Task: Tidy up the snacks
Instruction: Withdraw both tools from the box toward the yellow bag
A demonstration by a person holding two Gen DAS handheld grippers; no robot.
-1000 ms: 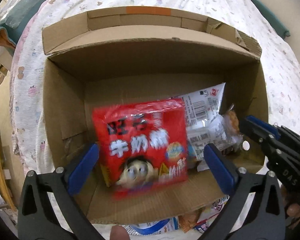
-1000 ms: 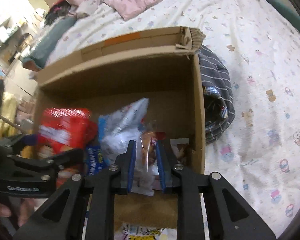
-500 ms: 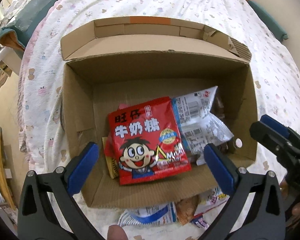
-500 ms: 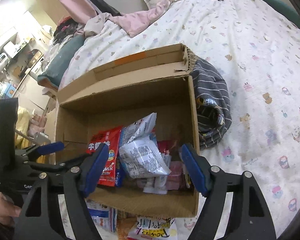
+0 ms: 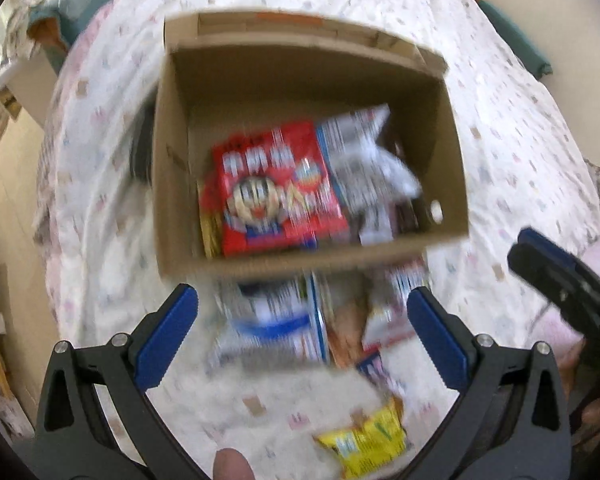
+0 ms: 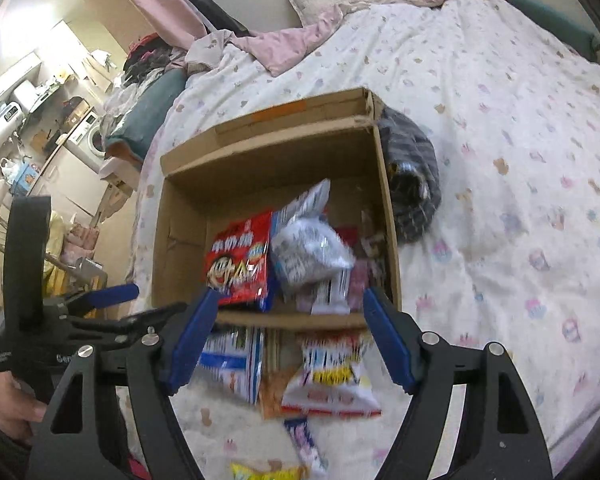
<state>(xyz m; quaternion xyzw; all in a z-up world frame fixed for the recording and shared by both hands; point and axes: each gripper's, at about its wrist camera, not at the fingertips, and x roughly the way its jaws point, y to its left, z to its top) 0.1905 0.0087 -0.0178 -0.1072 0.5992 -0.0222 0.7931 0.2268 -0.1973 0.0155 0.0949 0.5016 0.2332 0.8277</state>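
An open cardboard box sits on the bed. Inside lie a red cartoon snack bag and a white-silver packet. In front of the box several loose snacks lie on the sheet: a blue-white pack, a white-red bag, a yellow packet. My left gripper hangs open and empty above these loose snacks. My right gripper is open too, nothing between its blue pads.
The bed's white patterned sheet spreads to the right. A dark striped cloth lies against the box's right wall. A pink blanket and a pillow are at the far end. Shelves and appliances stand left of the bed.
The red bag dropped out of my left gripper into the box. My right gripper let go of a small packet and opened wide. Both grippers pulled back and up from the box toward the loose snacks.
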